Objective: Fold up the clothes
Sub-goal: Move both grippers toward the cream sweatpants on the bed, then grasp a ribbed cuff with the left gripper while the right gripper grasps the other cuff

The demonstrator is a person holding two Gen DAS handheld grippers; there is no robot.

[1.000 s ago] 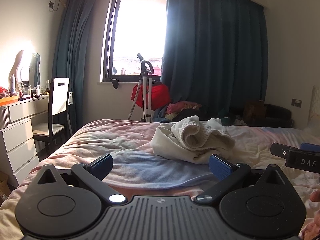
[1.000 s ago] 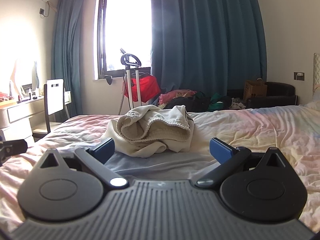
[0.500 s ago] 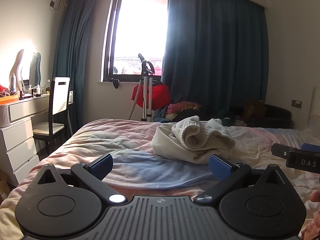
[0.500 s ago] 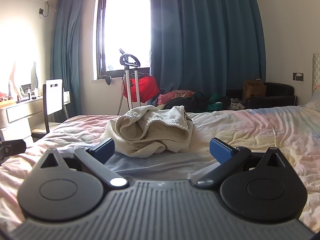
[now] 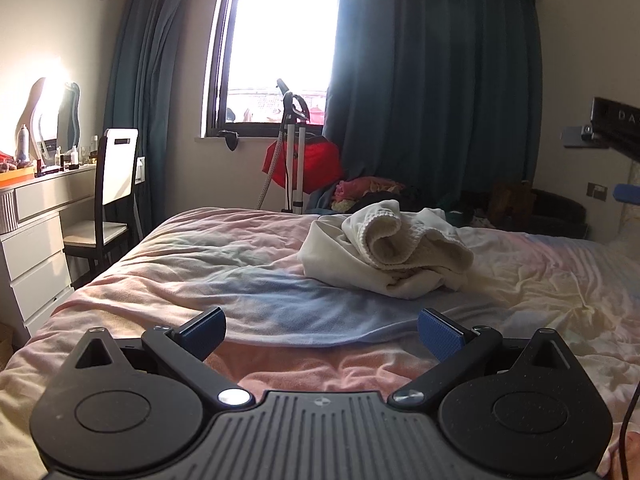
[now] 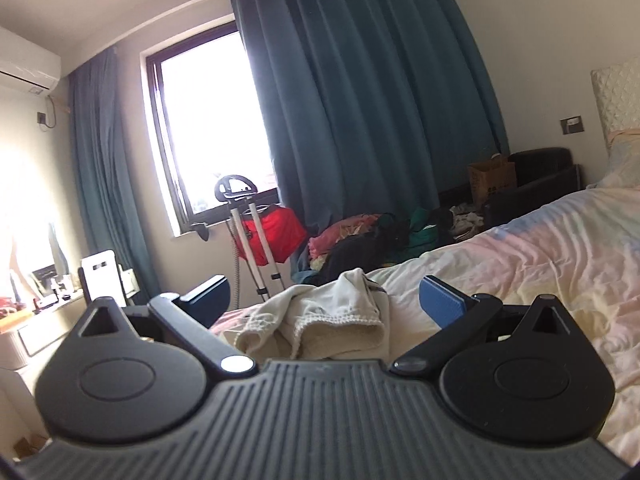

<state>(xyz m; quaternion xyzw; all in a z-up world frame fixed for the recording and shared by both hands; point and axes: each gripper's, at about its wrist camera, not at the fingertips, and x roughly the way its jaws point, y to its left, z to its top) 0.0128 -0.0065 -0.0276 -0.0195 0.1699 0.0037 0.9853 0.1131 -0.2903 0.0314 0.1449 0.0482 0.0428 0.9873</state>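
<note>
Holding our left gripper [image 5: 322, 330] low over the bed [image 5: 224, 276], fingers spread wide and empty, we see the crumpled cream garment [image 5: 384, 254] lying ahead and slightly right of it, well clear of the blue pads [image 5: 440, 334]. Our right gripper [image 6: 324, 298] hangs tilted with its fingers equally wide apart, the cream garment [image 6: 320, 324] heaped just beyond and between them, untouched, beneath dark blue curtains [image 6: 360, 120].

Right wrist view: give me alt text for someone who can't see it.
The open right gripper hangs tilted above a crumpled cream garment on the pastel bed, gripping nothing. Behind are teal curtains, a bright window and a clothes pile on the floor.
</note>
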